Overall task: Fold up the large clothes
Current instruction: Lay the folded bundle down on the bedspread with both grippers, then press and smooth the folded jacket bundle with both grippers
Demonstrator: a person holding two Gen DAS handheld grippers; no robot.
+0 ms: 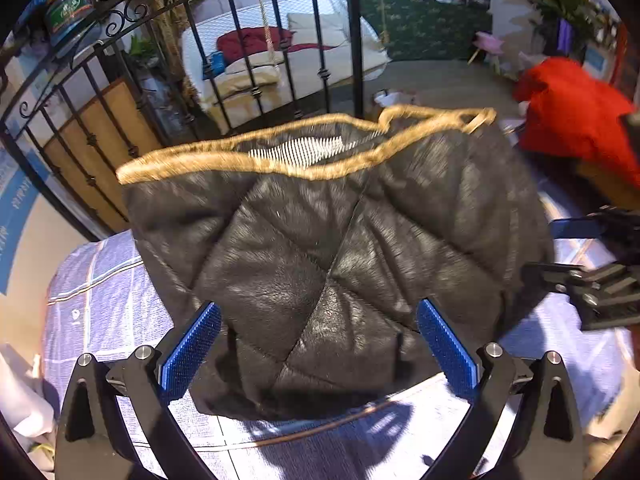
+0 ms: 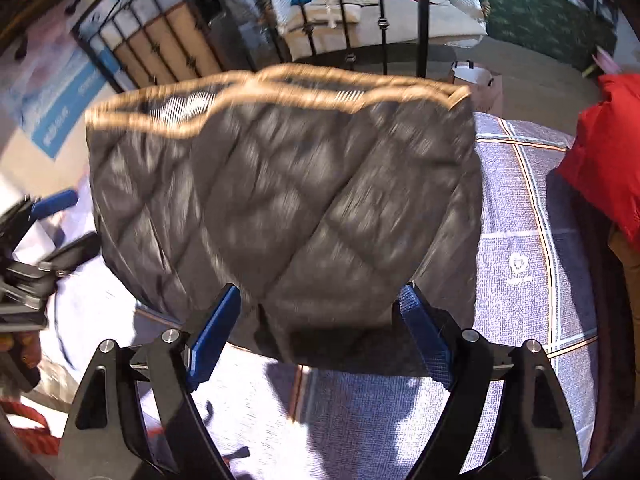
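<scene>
So the black quilted jacket [image 1: 320, 248] is lying folded up in a chunky bundle on the bed [image 1: 104, 304], on top of a lilac checked bedsheet [image 2: 532, 208]. Its tan trim [image 1: 256, 164] runs along the far edge, away from both tools, and you can spot a bit of white striped lining [image 1: 296, 152] just inside that edge.

The left tool [image 1: 318, 344] is hanging just above the near end of the jacket with its 2 blue pads [image 1: 192, 348] spread wide. Nothing is pinched, the pads sit either side of the jacket's near corner without pressing on it. The right tool [image 2: 320, 328] is the same deal: spread apart, blue pads [image 2: 216, 332] flanking the near edge of the bundle, not gripping anything.

From the left tool's view, the other tool pokes in at the right side, beside the jacket. From the right tool's view, the left one shows up at the left edge, with a bit of a hand [image 2: 24, 352] under it.

Off to the right of both tools there's a red garment [image 1: 576, 116] sitting further along the bed. Beyond the jacket, ahead of the tools, is a black metal bed frame [image 1: 248, 72] with scrollwork, and behind that a white sofa [image 1: 328, 40] with a dark red cushion [image 1: 252, 40]. Right wrist view is pretty blurry, so finer detail on the jacket there is hard to make out.
</scene>
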